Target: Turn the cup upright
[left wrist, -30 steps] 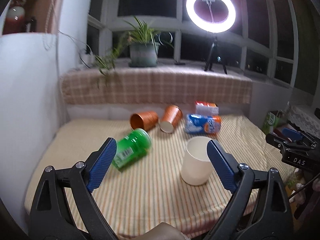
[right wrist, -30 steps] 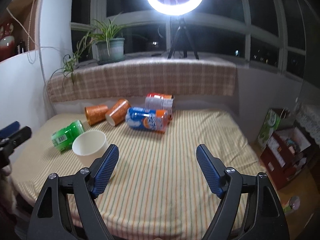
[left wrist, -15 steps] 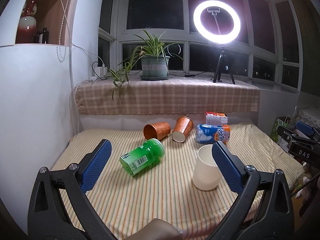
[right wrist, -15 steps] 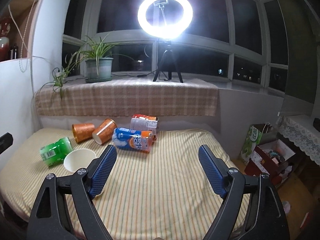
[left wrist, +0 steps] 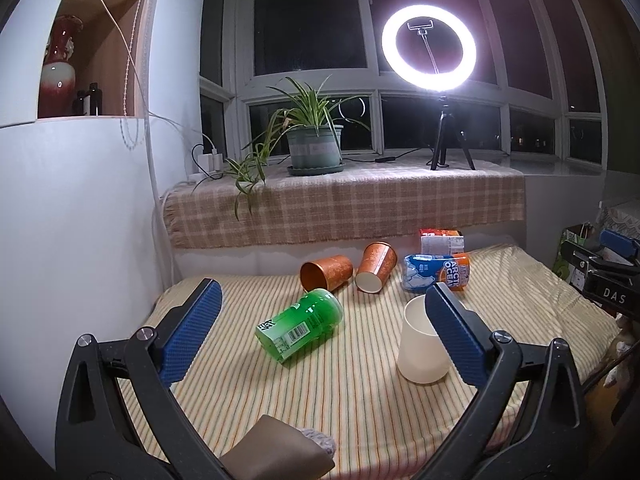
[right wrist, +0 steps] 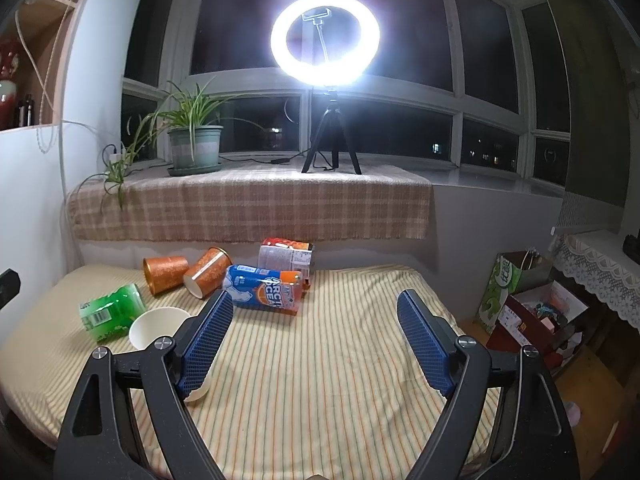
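The jaws of the left gripper [left wrist: 325, 330] are spread wide and nothing is held between them; the jaws of the right gripper [right wrist: 316, 338] are likewise spread wide and empty. Both are held above a bed covered with a yellow striped sheet [left wrist: 360, 392]. A plain white paper cup [left wrist: 422, 350] is seen standing upright on the sheet, mouth upward, partly hidden behind the right blue pad [left wrist: 458, 340] in the left wrist view. In the right wrist view the same cup [right wrist: 158, 326] is found at the left, partly covered by the left blue pad [right wrist: 206, 342].

Just beside the cup, a green plastic bottle [left wrist: 302, 324] is laid on its side. Further back, two orange patterned paper cups [left wrist: 350, 270] are tipped over side by side, the mouth of each turned toward the camera. A blue and orange drink can [left wrist: 436, 272] is laid on its side near them, with a red and white carton [left wrist: 442, 240] behind it. On the checked cloth of the window ledge, a potted spider plant [left wrist: 314, 146] and a lit ring light on a tripod [left wrist: 430, 48] are placed.
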Demonstrator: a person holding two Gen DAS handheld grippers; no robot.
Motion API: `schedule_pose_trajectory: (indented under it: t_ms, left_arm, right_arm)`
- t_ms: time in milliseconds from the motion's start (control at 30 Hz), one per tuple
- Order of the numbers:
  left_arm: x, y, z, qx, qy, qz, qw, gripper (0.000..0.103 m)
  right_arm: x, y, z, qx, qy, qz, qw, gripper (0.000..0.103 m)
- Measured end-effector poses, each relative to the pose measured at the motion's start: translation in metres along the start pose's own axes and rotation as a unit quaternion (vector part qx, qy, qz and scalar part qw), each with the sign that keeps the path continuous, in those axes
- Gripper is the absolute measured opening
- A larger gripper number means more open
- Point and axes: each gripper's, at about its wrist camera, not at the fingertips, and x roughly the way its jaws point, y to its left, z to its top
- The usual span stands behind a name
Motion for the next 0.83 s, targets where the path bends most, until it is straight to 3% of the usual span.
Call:
schedule_pose_trajectory:
  t_ms: [833]
  left_arm:
    - [0.018,0.002,-0.004,0.008,0.030,0.019,0.9993,0.103]
  right_arm:
    - [0.010,-0.007,-0.007,0.008,0.018,-0.002,1.000,0.084]
